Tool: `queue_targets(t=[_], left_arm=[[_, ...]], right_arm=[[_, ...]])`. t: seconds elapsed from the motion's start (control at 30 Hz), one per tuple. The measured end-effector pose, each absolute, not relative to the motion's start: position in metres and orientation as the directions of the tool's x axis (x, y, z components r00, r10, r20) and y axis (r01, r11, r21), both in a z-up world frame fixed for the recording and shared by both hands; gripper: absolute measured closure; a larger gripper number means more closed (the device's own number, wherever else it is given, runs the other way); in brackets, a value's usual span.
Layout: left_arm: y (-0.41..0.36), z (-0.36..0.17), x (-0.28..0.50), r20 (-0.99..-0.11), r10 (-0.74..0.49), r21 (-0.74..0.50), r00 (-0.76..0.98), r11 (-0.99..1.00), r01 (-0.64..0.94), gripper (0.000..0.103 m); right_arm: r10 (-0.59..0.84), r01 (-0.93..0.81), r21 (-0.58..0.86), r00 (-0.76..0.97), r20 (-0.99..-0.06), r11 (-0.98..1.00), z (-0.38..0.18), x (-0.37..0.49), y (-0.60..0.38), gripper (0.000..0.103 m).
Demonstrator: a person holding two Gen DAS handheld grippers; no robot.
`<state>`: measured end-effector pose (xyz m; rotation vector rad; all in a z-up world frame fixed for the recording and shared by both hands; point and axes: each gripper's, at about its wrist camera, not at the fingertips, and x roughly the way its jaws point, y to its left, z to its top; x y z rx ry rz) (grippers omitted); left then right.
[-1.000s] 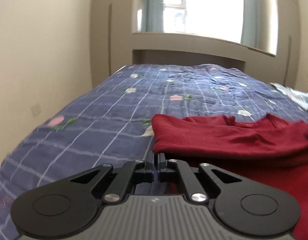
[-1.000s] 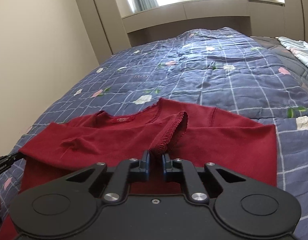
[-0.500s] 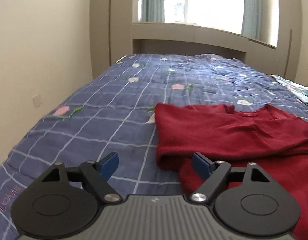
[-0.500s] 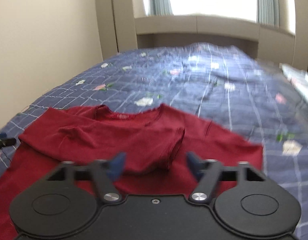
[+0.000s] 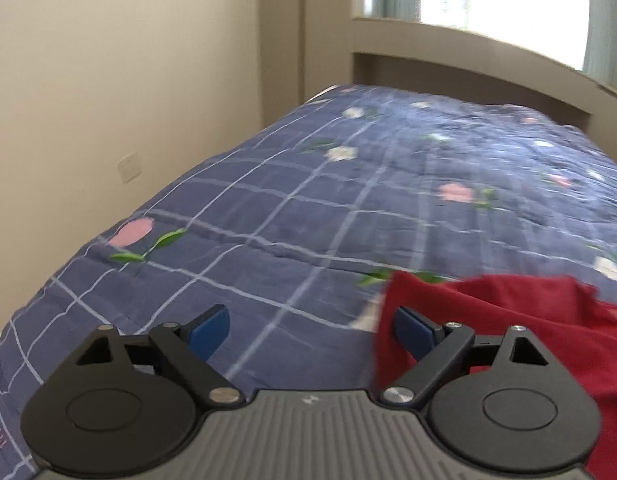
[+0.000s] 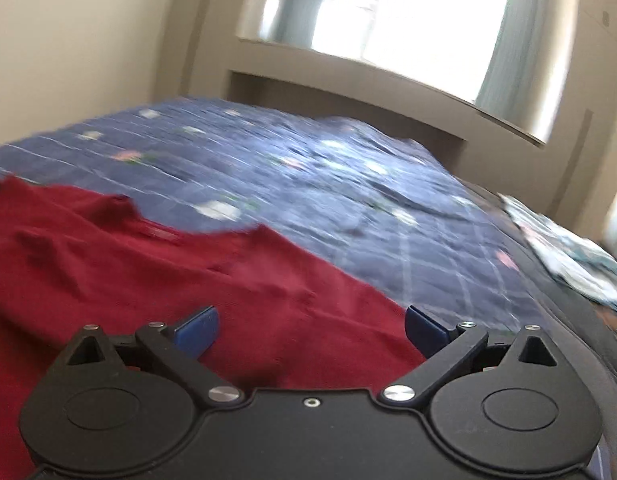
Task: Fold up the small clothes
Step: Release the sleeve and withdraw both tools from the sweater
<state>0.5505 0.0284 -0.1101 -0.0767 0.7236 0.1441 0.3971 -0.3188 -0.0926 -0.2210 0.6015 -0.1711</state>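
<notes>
Tongs came nearest: my left gripper [image 5: 310,330] was spreading its jaws wide, nothing between them but bare quilt [image 5: 300,216], with the right blue pad at the red top's [image 5: 508,320] left edge at about three o'clock; I could not tell whether it touched. My right gripper [image 6: 311,330] was also opening, released, hovering over the red top [image 6: 148,272], which lay flat from nine to six o'clock, presumably spread so its sides could be folded inward. Beyond, toward twelve, the quilt [image 6: 348,184] ran up to the headboard [image 6: 348,96]; patterned cloth [image 6: 564,256] lay at three.
</notes>
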Motion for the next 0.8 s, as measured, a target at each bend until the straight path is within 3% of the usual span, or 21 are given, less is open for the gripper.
queue_targets(t=[0.17,0.37,0.47,0.63,0.8], left_arm=[[0.044,-0.130,0.561,-0.672,0.187,0.033,0.716,0.974,-0.224,0.014],[0.048,-0.103,0.519,-0.609,0.071,-0.126,0.790,0.975,-0.185,0.004],[0.039,-0.095,0.496,-0.584,-0.001,-0.143,0.812,0.985,-0.101,0.000],[0.020,-0.116,0.485,-0.678,0.029,0.013,0.735,1.000,-0.028,0.001],[0.033,-0.111,0.472,-0.705,0.004,-0.071,0.709,0.994,-0.077,0.001]], right_arm=[[-0.251,0.161,-0.207,0.795,-0.552,0.965,-0.100,0.394,-0.342,0.002],[-0.237,0.141,-0.218,0.822,-0.518,0.966,-0.087,0.371,-0.336,0.001],[-0.235,0.109,-0.257,0.809,-0.538,0.960,-0.086,0.362,-0.330,0.001],[-0.272,0.129,-0.275,0.767,-0.581,0.953,-0.091,0.355,-0.329,0.001],[-0.307,0.139,-0.318,0.758,-0.575,0.938,-0.082,0.334,-0.328,0.001]])
